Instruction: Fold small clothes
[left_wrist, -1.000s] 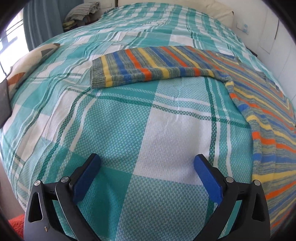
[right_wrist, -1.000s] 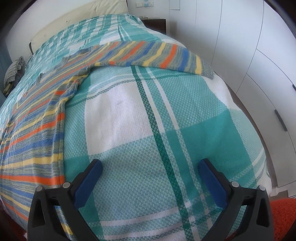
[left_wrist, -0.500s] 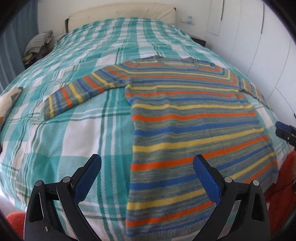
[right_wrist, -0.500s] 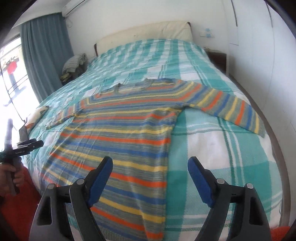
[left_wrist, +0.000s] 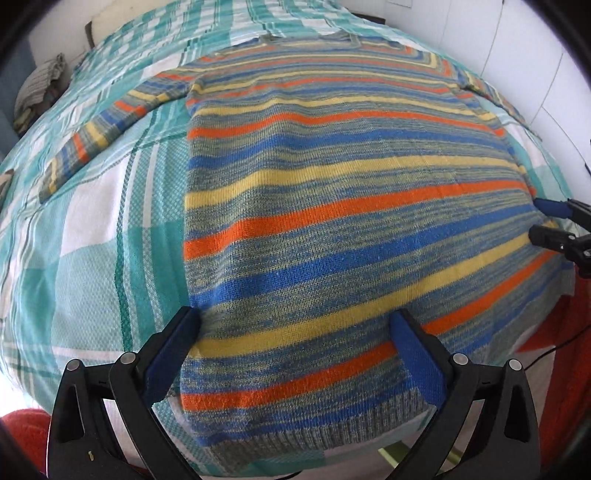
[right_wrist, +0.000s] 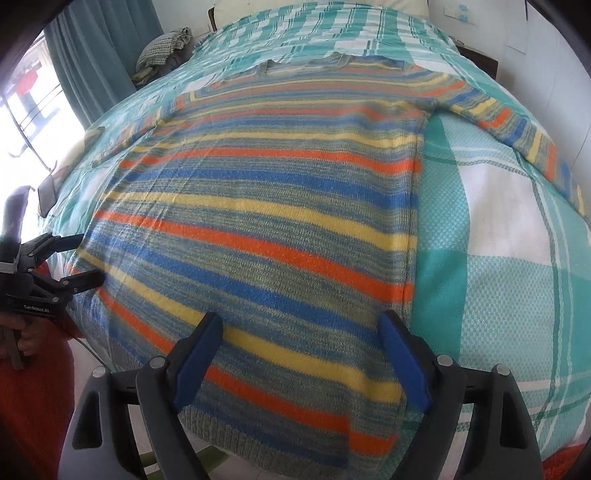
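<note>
We see the striped sweater spread flat on the checked bedspread, hem nearest. Left gripper gapes wide over the hem's left corner; right gripper, just reopening, spans nothing, wide at the right.

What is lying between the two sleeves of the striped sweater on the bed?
The sweater's body fills that stretch, flat on the checked bedspread, nothing on top. The right wrist view shows it from the left sleeve to the right sleeve.

Right gripper fingers spread over striped sweater, seemingly untouched.
</note>
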